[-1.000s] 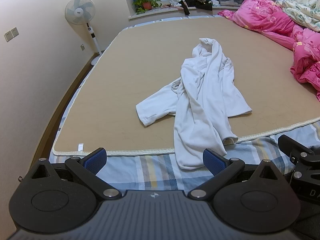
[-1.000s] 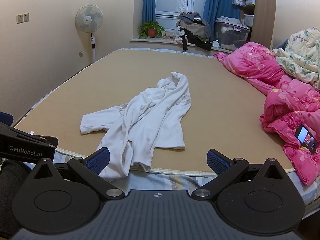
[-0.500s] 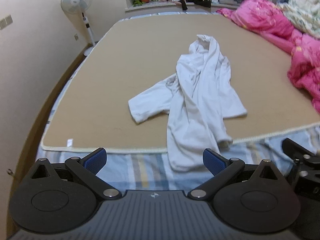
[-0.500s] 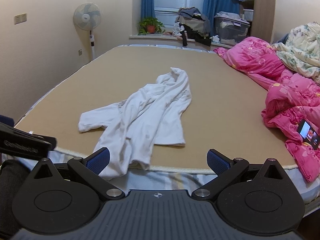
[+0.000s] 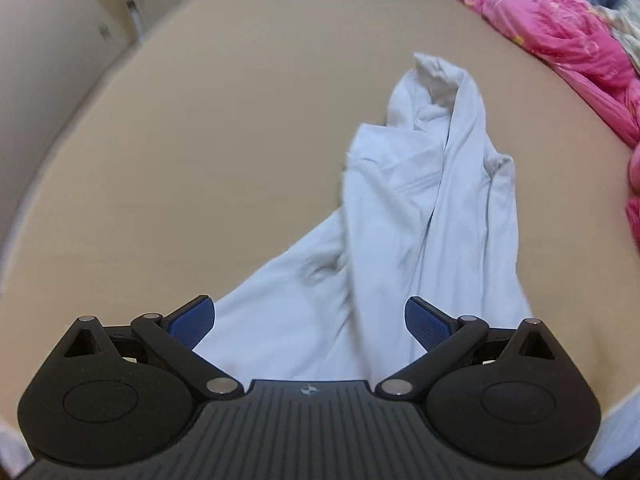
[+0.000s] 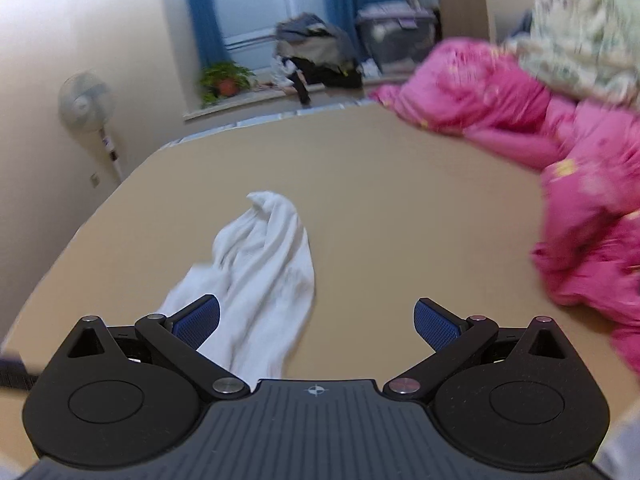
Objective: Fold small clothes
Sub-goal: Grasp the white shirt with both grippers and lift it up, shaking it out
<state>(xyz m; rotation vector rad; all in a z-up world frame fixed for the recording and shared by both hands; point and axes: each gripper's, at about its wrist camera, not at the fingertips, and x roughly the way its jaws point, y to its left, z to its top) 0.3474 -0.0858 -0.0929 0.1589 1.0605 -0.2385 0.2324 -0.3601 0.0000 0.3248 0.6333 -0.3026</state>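
Observation:
A crumpled white long-sleeved garment (image 5: pixel 420 216) lies on the tan mat (image 5: pixel 200 140) of the bed. My left gripper (image 5: pixel 308 320) is open and empty, hovering over the garment's near part, with a sleeve spreading toward its left finger. In the right wrist view the garment (image 6: pixel 264 272) lies left of centre. My right gripper (image 6: pixel 316 324) is open and empty, its left fingertip (image 6: pixel 200 316) over the garment's edge and bare mat (image 6: pixel 400 220) between the fingers.
A pink quilt (image 6: pixel 560 184) is heaped along the right side of the bed; it also shows in the left wrist view (image 5: pixel 568 48). A standing fan (image 6: pixel 86 104) is by the left wall. A plant (image 6: pixel 224 80) and piled clothes (image 6: pixel 316 52) sit on the far sill.
Both grippers have moved forward over the bed and closer to the garment. The striped sheet edge has dropped out of view. Both stay open.

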